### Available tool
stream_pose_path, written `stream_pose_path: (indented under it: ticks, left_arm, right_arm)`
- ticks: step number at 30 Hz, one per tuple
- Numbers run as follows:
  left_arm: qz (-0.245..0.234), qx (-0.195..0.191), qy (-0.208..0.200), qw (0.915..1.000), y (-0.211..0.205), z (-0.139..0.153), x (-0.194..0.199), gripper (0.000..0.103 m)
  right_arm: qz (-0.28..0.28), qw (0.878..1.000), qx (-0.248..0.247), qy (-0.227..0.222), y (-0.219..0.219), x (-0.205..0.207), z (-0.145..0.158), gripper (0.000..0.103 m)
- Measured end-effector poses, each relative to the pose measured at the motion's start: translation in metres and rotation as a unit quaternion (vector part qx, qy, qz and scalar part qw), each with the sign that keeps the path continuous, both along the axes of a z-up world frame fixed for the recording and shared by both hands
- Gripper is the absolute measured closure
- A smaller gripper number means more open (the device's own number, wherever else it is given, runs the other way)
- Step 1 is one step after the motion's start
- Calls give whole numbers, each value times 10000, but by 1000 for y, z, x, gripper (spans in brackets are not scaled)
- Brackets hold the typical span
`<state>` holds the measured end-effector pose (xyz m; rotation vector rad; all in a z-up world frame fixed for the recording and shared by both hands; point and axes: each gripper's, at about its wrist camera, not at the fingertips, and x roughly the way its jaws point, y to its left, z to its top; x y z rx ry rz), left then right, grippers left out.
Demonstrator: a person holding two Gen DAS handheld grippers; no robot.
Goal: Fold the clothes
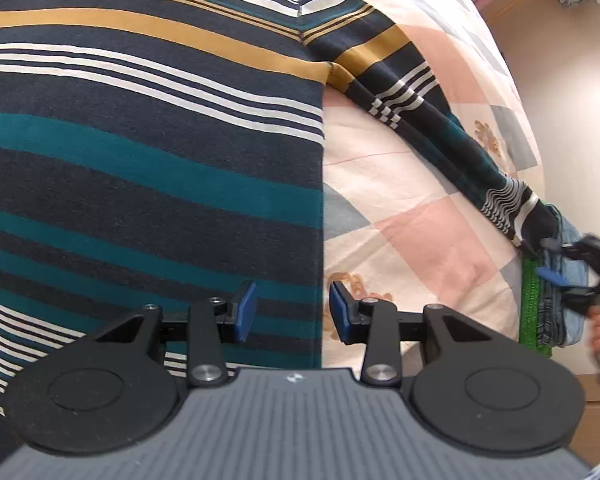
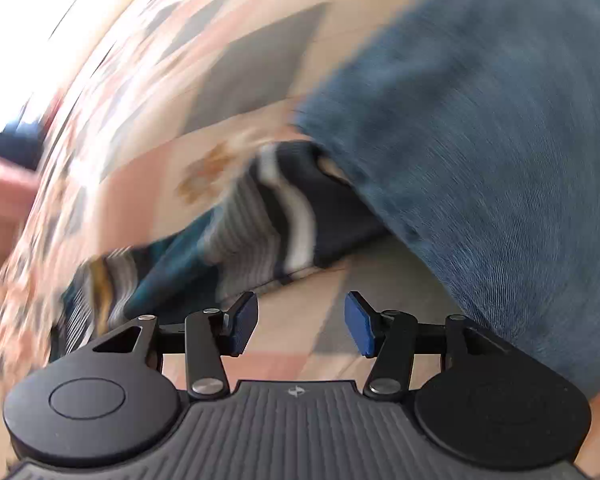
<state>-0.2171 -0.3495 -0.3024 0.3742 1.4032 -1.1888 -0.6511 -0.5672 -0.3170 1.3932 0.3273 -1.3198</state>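
Jaws apart — striped shirt on patchwork bedspread.

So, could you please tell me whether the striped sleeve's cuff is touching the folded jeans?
Touching. In the right wrist view the sleeve cuff runs under the edge of the jeans, with no gap between them.

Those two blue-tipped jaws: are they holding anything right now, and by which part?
Nothing is held. The left gripper is open over the side edge of the striped navy, teal and mustard shirt; the right gripper is open near its sleeve cuff.
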Motion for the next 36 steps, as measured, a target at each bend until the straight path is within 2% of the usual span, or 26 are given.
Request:
stream_pose_path:
  ticks: [2, 4, 5, 6, 8, 11, 13, 15, 17, 19, 21, 22, 23, 25, 27, 29, 30, 32, 34, 36]
  left_arm:
    - [-32, -30, -30, 10000, 3, 2, -1, 65]
    - [-38, -14, -29, 10000, 5, 1, -2, 63]
    - [-41, -8, -24, 10000, 7, 2, -2, 63]
    - [-43, -22, -21, 10000, 8, 4, -2, 63]
    - [-48, -49, -15, 10000, 12, 7, -1, 65]
    - [-65, -131, -25, 9999, 21, 17, 4, 65]
    - [-22, -134, -46, 9999, 28, 21, 9, 65]
    - [71, -88, -41, 9999, 35, 20, 14, 65]
    - [157, -31, -31, 9999, 41, 19, 18, 65]
    - [205, -49, -46, 9998, 52, 22, 24, 65]
    - [237, -61, -221, 9995, 66, 28, 32, 65]
    - [265, -54, -344, 9990, 74, 32, 37, 64]
    - [316, -37, -481, 9983, 84, 35, 44, 64]
    - [469, -30, -744, 9961, 103, 41, 63, 64]
    - [555, -23, -1063, 9928, 120, 44, 84, 64]
    - [587, -13, -1402, 9884, 133, 45, 106, 64]
    - [557, -7, -1541, 9865, 138, 42, 116, 64]
    - [469, -12, -1717, 9840, 143, 33, 139, 64]
    - [291, -26, -1855, 9822, 146, 22, 159, 64]
    - [38, -18, -1947, 9809, 152, 10, 174, 64]
  right_arm:
    - [-638, 9975, -281, -95, 4, 0, -17, 48]
    - [-1023, 9944, -242, -108, 0, 6, -31, 45]
    - [-1087, 9937, -259, -84, -1, 11, -34, 59]
    - [-1030, 9941, -327, -62, -2, 15, -33, 98]
    - [-621, 9959, -545, 364, -1, 26, -11, 99]
    - [-148, 9896, -860, 1144, 11, 31, 30, 100]
    - [-50, 9875, -683, 1422, 12, 28, 29, 101]
    - [174, 9839, -417, 1732, 6, 37, 8, 101]
    - [630, 9722, -81, 2255, 1, 53, -17, 96]
    - [744, 9597, -114, 2707, 8, 66, -16, 87]
    - [725, 9447, -242, 3189, 19, 78, -7, 60]
    - [650, 9339, -332, 3499, 27, 86, 2, 56]
    - [635, 9301, -453, 3589, 35, 92, 11, 55]
    - [790, 9324, -791, 3436, 54, 112, 26, 54]
    - [1380, 9480, -1096, 2651, 83, 141, 40, 53]
    - [2240, 9494, -1262, 1806, 114, 187, 42, 53]
    - [2699, 9416, -1298, 1539, 132, 213, 41, 53]
    - [3425, 9196, -1354, 1367, 170, 268, 34, 50]
    - [3882, 8997, -1540, 1268, 206, 315, 25, 50]
    - [4142, 8865, -1508, 1407, 236, 350, 13, 46]
